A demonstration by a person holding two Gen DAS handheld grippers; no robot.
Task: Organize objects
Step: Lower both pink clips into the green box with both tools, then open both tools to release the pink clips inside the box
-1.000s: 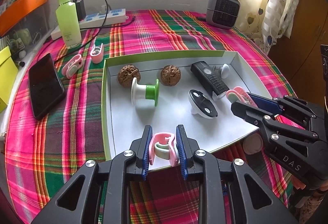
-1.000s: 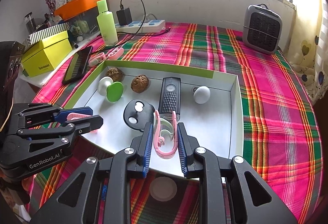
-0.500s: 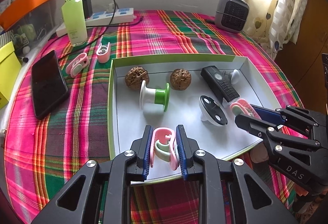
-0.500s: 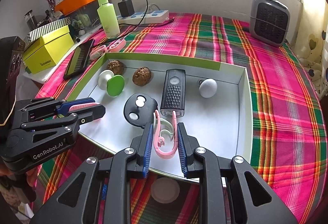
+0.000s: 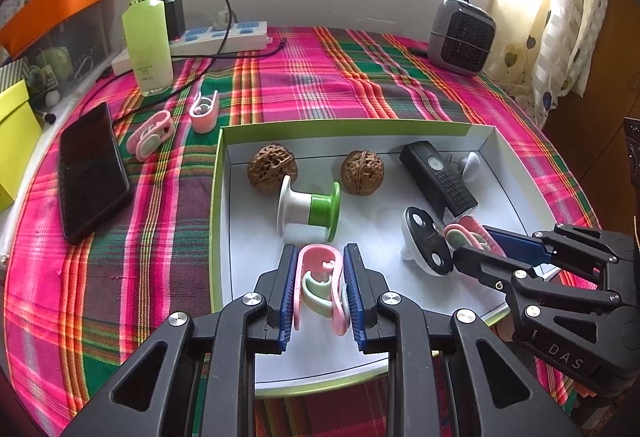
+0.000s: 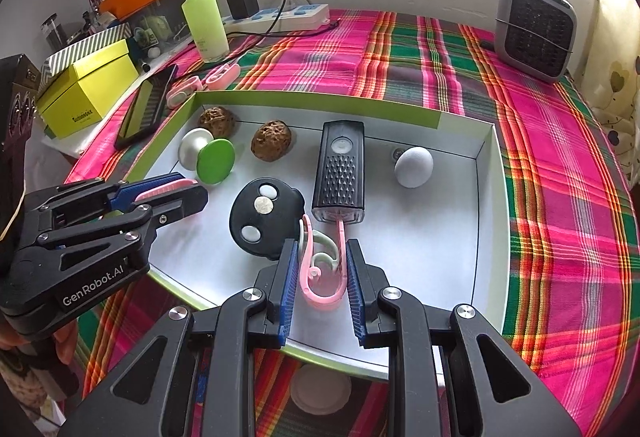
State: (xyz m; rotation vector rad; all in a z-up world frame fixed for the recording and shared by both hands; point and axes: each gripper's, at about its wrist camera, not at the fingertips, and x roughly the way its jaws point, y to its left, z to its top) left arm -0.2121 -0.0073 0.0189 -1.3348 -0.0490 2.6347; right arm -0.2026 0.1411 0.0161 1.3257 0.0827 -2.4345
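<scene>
Left gripper (image 5: 319, 291) fingers clamp a pink clip (image 5: 320, 287); right gripper (image 6: 322, 279) fingers clamp another pink clip (image 6: 323, 269), both over the white tray (image 6: 486, 205).

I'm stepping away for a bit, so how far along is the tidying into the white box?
Done: two walnuts, a spool and a black remote lie in the white box. In hand: the left hand-held gripper and the right hand-held gripper each hold a pink clip over the box. Left: two pink clips on the tablecloth.
</scene>
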